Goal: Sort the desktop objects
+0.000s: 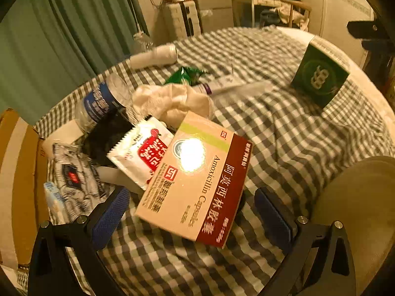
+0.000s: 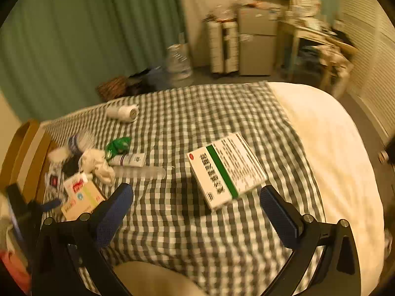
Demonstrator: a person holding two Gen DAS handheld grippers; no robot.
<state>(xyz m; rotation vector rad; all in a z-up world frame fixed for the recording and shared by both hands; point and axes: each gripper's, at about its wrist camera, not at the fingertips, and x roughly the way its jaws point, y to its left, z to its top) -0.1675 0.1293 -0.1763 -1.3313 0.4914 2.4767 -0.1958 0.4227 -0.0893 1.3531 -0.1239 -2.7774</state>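
In the left wrist view an Amoxicillin box (image 1: 195, 180), beige and dark red, lies on the checked cloth (image 1: 284, 133) between the fingers of my open left gripper (image 1: 191, 209). Behind it lie a white sachet (image 1: 140, 150), a crumpled tissue (image 1: 170, 101), a water bottle (image 1: 103, 101), a green wrapper (image 1: 185, 75) and a white tube (image 1: 222, 85). A green 999 box (image 1: 319, 76) stands at the far right. In the right wrist view my open right gripper (image 2: 196, 204) hovers just before a white box with a green stripe (image 2: 226, 170). The Amoxicillin box (image 2: 81, 201) shows at left.
A cardboard box (image 1: 17, 180) stands at the table's left edge. A white bottle (image 2: 122, 112) lies on its side at the far edge. A clear tube (image 2: 140, 172) lies mid-table. Bare white tabletop (image 2: 328, 148) is at right. A pale cushion-like shape (image 1: 358, 209) sits near right.
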